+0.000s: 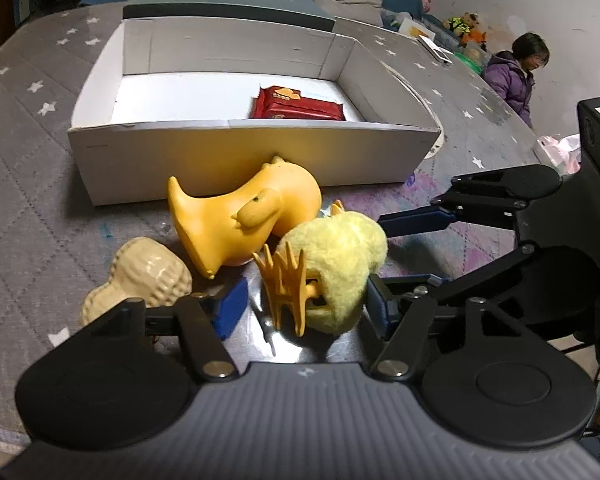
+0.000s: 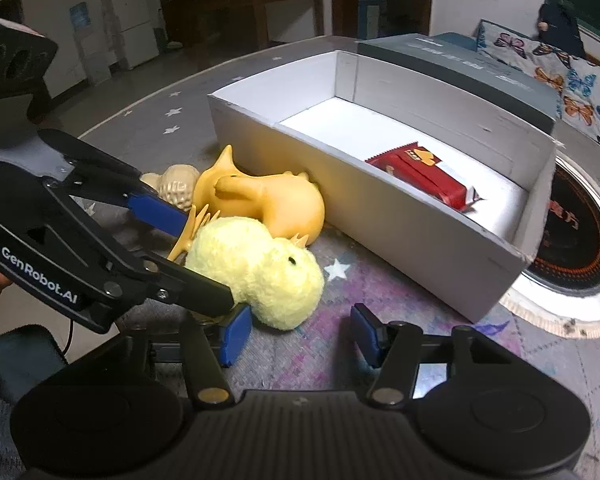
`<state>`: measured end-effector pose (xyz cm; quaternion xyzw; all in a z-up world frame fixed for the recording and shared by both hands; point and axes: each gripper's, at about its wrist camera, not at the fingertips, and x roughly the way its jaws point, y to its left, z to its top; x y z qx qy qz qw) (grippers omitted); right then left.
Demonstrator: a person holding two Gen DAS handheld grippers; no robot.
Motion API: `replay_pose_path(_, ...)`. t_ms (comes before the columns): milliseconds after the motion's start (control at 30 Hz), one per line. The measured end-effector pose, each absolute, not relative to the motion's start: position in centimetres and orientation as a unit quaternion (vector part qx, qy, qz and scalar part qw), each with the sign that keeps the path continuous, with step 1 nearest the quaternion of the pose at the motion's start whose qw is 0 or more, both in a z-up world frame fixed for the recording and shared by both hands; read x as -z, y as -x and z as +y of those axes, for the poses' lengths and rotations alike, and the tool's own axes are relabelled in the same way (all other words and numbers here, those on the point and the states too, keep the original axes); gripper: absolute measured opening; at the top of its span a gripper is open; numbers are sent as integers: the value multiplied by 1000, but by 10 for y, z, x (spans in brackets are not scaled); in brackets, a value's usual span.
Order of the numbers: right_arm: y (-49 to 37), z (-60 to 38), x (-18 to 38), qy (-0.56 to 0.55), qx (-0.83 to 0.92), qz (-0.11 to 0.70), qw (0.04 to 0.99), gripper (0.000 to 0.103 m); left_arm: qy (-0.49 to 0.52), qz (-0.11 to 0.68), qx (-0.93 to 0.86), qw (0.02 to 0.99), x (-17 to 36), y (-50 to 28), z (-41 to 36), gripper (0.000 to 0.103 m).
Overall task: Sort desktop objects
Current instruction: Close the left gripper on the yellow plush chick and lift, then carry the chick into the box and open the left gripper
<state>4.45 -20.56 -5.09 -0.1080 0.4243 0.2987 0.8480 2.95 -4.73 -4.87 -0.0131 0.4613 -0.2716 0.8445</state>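
— Plush chick (image 1: pixel 342 258) sits right between your left gripper (image 1: pixel 306 306) jaws, which are spread around it and its orange feet (image 1: pixel 286 286). Close on the fluffy body, not the feet.

— And my right gripper (image 2: pixel 300 334)?

— Its jaws are spread too, empty, just beside the chick on the surface (image 2: pixel 380 276). Hold it clear.

— What's in the way?

— Rubber duck (image 1: pixel 242 220) touches the chick, peanut toy (image 1: pixel 140 280) sits nearby. Lift straight up, then over the white box (image 1: pixel 240 150) wall; a red packet (image 1: pixel 300 104) already lies inside.

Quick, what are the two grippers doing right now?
Left gripper: open around the plush chick, not closed on it.
Right gripper: open, holding nothing.
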Motion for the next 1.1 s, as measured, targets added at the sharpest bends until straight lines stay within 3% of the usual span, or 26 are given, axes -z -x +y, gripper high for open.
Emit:
replay_pose_path(167,-48,-204,54,109,-309,427,843,49,16,464,282,840,49,-31,-47,55)
replay_pose_path(300,-45,-202,52,110,-321,427,838,30,9,462,288,839,48,-30,-49,53)
replay_pose_path(733,-32,-198,20,134,-312,394,854,30,5,419,307,854,6,-20,-46,53)
replay_pose_path(1100,-87,-210,-21,135,-257,350,891,31,-10,363,314,877,-34,-85,-69,53)
